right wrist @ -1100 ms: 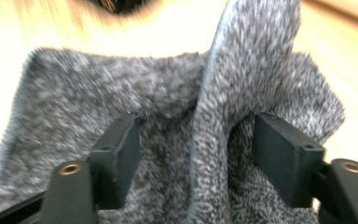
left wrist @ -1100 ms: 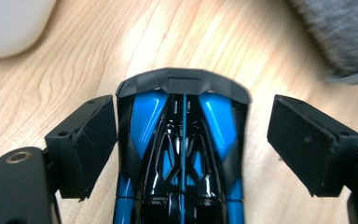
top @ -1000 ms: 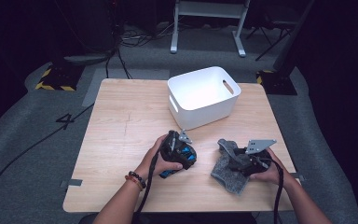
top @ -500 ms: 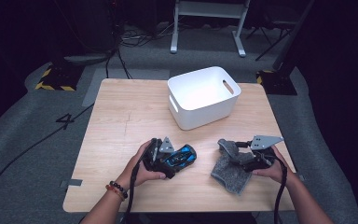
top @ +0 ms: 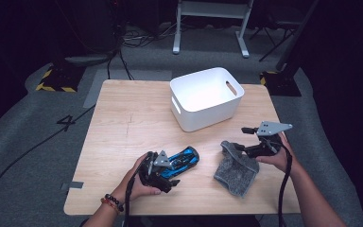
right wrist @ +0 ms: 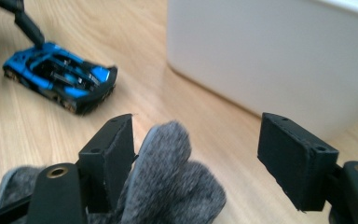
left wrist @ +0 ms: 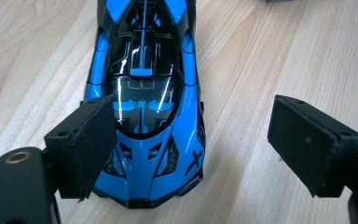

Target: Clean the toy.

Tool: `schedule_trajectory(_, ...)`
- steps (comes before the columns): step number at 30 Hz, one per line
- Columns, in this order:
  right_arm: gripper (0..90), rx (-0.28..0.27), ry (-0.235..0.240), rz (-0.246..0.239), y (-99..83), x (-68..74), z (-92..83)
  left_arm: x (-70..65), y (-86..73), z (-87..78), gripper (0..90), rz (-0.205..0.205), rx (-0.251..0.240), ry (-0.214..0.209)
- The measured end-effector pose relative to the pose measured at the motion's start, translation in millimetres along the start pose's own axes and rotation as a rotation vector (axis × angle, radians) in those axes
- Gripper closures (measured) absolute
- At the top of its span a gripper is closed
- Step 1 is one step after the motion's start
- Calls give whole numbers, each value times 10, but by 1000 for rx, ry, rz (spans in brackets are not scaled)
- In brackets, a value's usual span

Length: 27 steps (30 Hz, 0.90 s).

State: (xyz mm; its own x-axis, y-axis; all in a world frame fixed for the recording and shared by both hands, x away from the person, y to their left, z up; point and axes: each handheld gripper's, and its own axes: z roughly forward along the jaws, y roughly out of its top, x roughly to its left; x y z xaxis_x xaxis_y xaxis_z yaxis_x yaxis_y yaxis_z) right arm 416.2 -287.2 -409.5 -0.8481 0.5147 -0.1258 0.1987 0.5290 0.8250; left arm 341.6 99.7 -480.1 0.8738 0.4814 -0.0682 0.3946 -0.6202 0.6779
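A blue and black toy car [top: 186, 157] lies flat on the wooden table [top: 123, 118] near its front edge. My left gripper [top: 169, 168] stands open at the car's near end. In the left gripper view the car [left wrist: 144, 107] sits between the jaws, close against the left pad [left wrist: 91, 140] and well apart from the right one. A grey knitted cloth [top: 236, 171] lies rumpled at the front right. My right gripper [top: 240, 138] is open over its far end. In the right gripper view the cloth [right wrist: 168, 177] bulges beside the left pad [right wrist: 114, 149].
A white plastic bin [top: 203, 118] with handle slots stands at the back right of the table; its wall [right wrist: 270, 56] rises just beyond my right gripper. The toy car [right wrist: 60, 77] shows to that view's upper left. Cables lie on the grey floor around the table.
My left hand has brought the car down from a raised, tilted hold, laid it flat and drawn back toward the front left. The right gripper has shifted slightly to the right.
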Motion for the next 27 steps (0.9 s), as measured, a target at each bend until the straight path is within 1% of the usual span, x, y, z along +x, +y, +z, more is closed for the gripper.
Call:
schedule_trajectory(2,273,-5,-13,-8,49,-29,-8,9,9,18,153,3,-11,8)
schedule_trajectory(4,274,-12,-18,-8,102,-60,-10,37,17,24,154,-5,-24,-5)
schedule_trajectory(7,277,-8,-33,-14,165,-98,3,58,24,27,169,1,-29,18)
schedule_trajectory(10,277,-5,-35,-16,193,-119,19,86,27,29,162,-4,-44,22)
schedule_trajectory(12,277,-6,-32,-13,201,-127,34,95,32,32,159,0,-46,35)
schedule_trajectory(13,277,-4,-34,-16,204,-128,38,97,32,30,161,-1,-44,25)
schedule_trajectory(14,277,-5,-33,-15,209,-126,41,97,31,26,159,22,-36,0)
schedule_trajectory(15,277,-6,-33,-17,217,-125,42,81,25,15,161,49,-26,6)
schedule_trajectory(16,277,-8,-34,-21,225,-124,43,74,18,-4,160,59,-24,25)
schedule_trajectory(17,277,-10,-31,-21,234,-126,42,83,13,-21,160,51,-26,26)
schedule_trajectory(18,277,-11,-30,-21,239,-129,43,109,4,-50,160,35,-33,39)
schedule_trajectory(19,277,-9,-36,-28,250,-137,44,133,-5,-64,159,18,-33,48)
schedule_trajectory(20,277,-6,-41,-28,261,-145,43,157,-19,-70,158,11,-29,51)
schedule_trajectory(22,277,-12,-42,-26,287,-159,35,183,-48,-66,159,6,-21,52)
schedule_trajectory(24,278,-24,-41,-22,317,-168,24,198,-73,-59,160,11,0,39)
schedule_trajectory(25,278,-33,-37,-22,342,-174,20,207,-78,-56,160,13,1,35)
schedule_trajectory(27,278,-32,-41,-32,389,-181,28,223,-83,-41,159,2,12,34)
